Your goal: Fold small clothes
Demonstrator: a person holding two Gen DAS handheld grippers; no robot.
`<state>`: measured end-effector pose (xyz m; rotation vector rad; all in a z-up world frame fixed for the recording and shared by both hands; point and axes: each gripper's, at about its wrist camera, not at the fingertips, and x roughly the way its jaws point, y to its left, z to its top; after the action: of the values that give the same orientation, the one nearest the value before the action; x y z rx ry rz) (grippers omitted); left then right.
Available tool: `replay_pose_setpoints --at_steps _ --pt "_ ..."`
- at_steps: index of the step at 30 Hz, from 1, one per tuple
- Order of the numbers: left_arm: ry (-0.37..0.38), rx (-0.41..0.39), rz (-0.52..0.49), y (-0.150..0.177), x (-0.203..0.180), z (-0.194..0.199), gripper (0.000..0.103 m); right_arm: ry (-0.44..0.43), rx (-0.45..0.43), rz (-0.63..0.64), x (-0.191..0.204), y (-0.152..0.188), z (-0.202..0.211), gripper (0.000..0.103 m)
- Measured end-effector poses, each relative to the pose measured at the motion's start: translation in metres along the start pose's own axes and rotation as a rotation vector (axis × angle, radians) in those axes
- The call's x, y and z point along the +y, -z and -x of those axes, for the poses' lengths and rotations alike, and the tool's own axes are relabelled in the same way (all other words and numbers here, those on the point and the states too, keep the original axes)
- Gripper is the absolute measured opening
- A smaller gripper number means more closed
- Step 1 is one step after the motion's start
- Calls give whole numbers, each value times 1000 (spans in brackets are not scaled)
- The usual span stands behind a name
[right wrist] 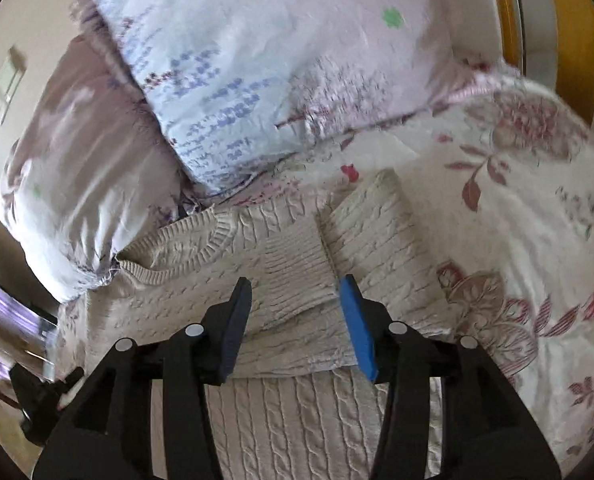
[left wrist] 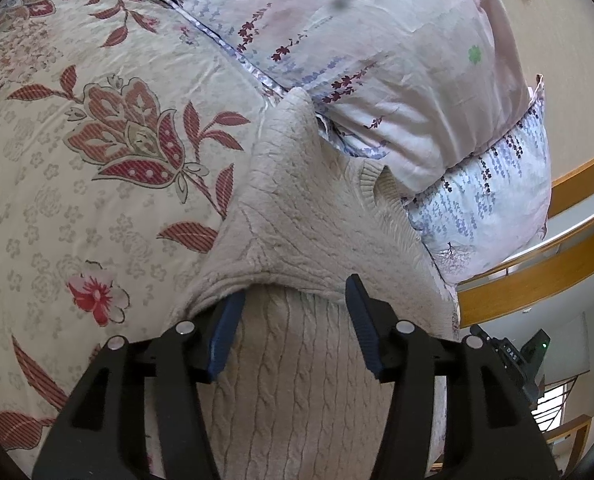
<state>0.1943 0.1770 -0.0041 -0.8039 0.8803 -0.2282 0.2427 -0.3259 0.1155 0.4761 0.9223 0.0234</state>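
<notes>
A beige cable-knit sweater (left wrist: 297,208) lies on a floral bedspread (left wrist: 77,160), partly folded, its ribbed collar toward the pillows. In the left wrist view my left gripper (left wrist: 297,292) is open over the sweater; a folded-over flap covers the tip of its left finger. In the right wrist view the sweater (right wrist: 281,272) shows with a sleeve (right wrist: 373,224) folded across the body. My right gripper (right wrist: 295,292) is open just above the folded layers, holding nothing.
Two pale floral pillows (left wrist: 357,40) are stacked against the sweater's collar end; they also show in the right wrist view (right wrist: 257,60). A wooden bed frame (left wrist: 537,280) runs along the right. A black device (left wrist: 513,356) sits beside the bed.
</notes>
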Motion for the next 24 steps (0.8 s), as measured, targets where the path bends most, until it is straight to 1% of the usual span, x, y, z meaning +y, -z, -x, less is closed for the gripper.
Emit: replay_pose_setpoints --at_steps 2,4,5,7,9,10,11,12,14,17,19,21,24 --pt "0 1 1 0 0 0 54 -17 60 -62 -5 -4 -15 46" --pt "1 1 1 0 0 0 54 -9 116 -126 -11 -1 -28 39" --pt "1 1 1 0 1 0 54 -2 135 -155 -14 1 -33 39" --pt "0 1 2 0 1 -1 54 -21 156 -215 -19 4 -43 39" --pt "0 3 3 -1 0 -2 54 -49 131 -252 -23 4 -46 37" --pt "1 4 4 -1 0 -2 54 -74 102 -269 -24 2 -47 29" --pt "1 4 4 -1 0 -2 54 -76 90 -270 -25 0 -48 21" --pt "2 6 6 -1 0 -2 54 -71 77 -260 -24 -2 -49 9" --pt "8 7 11 -1 1 -2 54 -79 44 -219 -21 -3 -43 8" --pt "22 12 23 -2 3 -2 54 -103 -29 -157 -12 1 -16 8" --pt "26 13 28 -1 4 -1 54 -104 -69 -140 -10 9 2 8" --pt "26 12 26 -1 4 -1 54 -87 -75 -132 -13 16 8 8" --pt "24 13 26 0 4 -1 54 -33 -46 -114 -19 22 -1 8"
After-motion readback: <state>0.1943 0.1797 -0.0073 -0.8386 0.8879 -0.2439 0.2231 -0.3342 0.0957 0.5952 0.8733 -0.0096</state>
